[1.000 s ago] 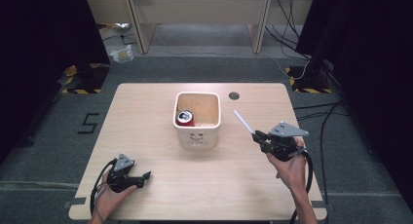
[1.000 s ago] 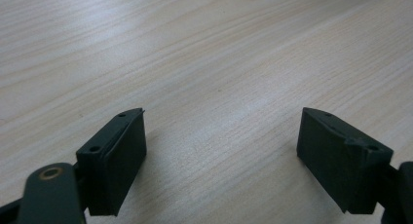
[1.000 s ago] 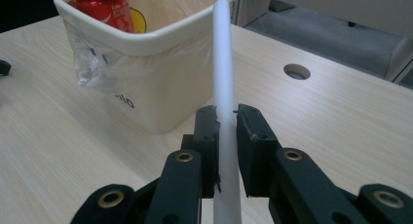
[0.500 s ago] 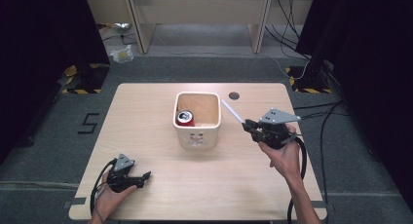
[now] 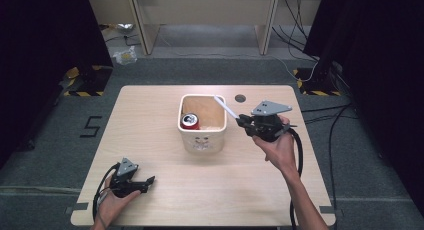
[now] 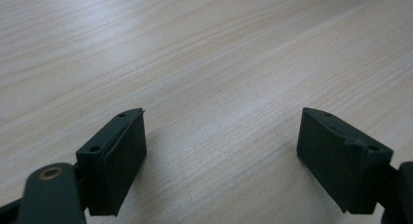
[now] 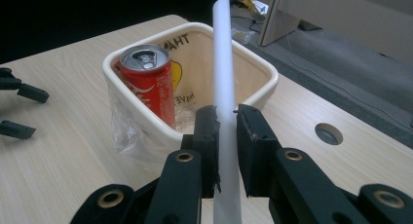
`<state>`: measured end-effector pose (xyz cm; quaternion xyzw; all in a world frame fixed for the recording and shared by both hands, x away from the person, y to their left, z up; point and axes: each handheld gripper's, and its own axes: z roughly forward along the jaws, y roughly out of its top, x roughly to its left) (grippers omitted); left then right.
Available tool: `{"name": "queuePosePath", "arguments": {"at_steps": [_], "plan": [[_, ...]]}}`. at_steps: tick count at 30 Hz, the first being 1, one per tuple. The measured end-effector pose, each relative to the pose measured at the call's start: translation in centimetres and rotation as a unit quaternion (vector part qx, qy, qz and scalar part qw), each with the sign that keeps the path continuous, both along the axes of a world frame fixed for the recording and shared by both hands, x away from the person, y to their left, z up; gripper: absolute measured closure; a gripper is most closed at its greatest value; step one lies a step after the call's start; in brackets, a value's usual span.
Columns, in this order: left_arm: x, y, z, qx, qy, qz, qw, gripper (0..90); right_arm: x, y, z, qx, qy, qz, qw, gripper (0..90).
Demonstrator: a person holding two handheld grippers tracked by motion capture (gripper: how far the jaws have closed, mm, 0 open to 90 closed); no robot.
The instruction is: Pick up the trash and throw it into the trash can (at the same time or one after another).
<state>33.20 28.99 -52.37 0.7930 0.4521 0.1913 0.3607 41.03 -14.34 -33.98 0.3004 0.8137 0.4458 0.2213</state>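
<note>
My right gripper (image 5: pixel 245 123) has its jaws clenched on a white straw (image 7: pixel 223 83), its tip over the cream tub (image 5: pixel 220 132) holding 1 red can (image 5: pixel 190 121). Next I lower and release. My left gripper (image 5: pixel 145 182) rests on the table (image 5: pixel 150 110), jaws released.
</note>
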Motion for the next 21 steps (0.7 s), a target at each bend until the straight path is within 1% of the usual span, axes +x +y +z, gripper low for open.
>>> {"name": "queuePosePath", "arguments": {"at_steps": [5, 16, 21], "plan": [[0.0, 0.0, 0.0, 0.000, 0.000, 0.000, 1.0000, 17.5, 0.6, 1.1, 0.2, -0.005, 0.003, 0.006, 1.0000, 79.2], [0.0, 0.0, 0.0, 0.000, -0.001, 0.000, 1.0000, 17.4, 1.6, 2.5, 0.5, -0.013, 0.005, 0.013, 0.9998, 79.2], [0.0, 0.0, 0.0, 0.000, -0.001, 0.000, 1.0000, 17.4, 2.1, 3.2, 0.5, -0.016, 0.010, 0.015, 0.9997, 79.2]]}}
